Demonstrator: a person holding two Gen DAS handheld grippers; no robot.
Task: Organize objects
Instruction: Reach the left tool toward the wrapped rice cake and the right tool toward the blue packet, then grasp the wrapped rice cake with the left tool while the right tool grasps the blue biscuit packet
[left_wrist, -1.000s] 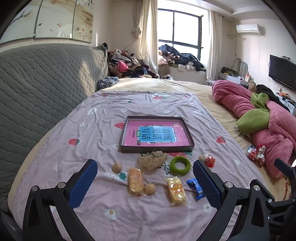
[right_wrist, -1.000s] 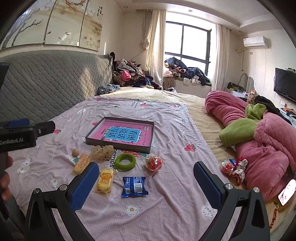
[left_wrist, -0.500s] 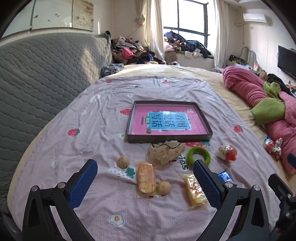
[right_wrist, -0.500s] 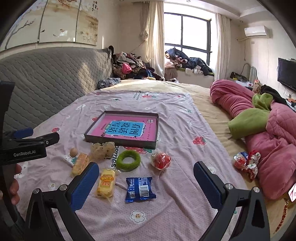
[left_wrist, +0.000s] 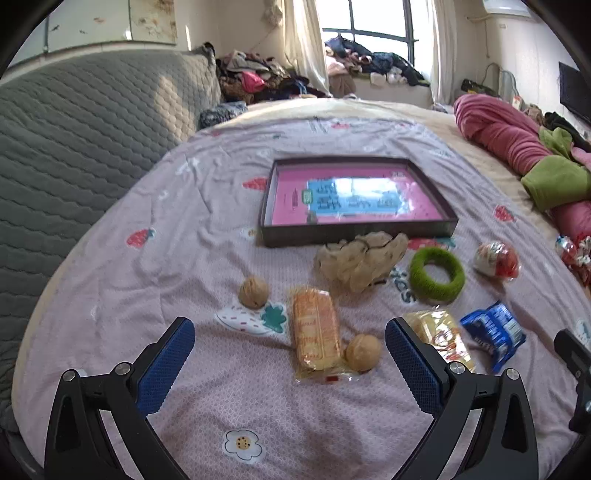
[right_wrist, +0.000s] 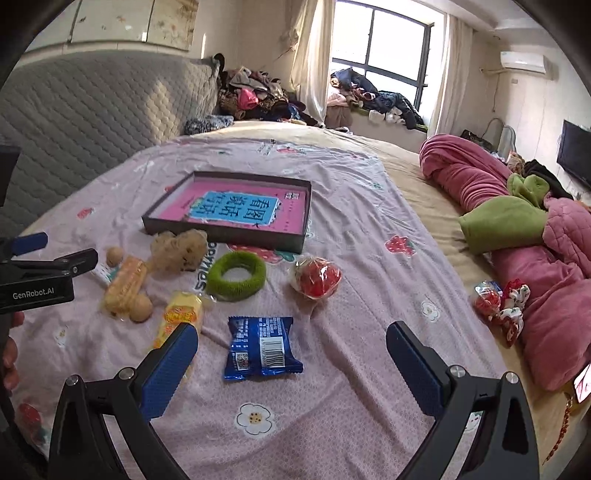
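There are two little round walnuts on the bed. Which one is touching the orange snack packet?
The walnut nearer the left gripper, resting against the lower right end of the orange snack packet. The other walnut sits apart, off the packet's upper left.

**Both hand-held grippers wide open, nothing held**

My left hand-held gripper (left_wrist: 290, 341) has its blue-padded fingers (left_wrist: 166, 363) spread wide apart, gripping nothing. My right hand-held gripper (right_wrist: 291, 350) matches it, fingers (right_wrist: 415, 363) fully parted and bare. From the right wrist view I see the left tool's black body off to the left, with my hand (right_wrist: 9, 354) behind it.
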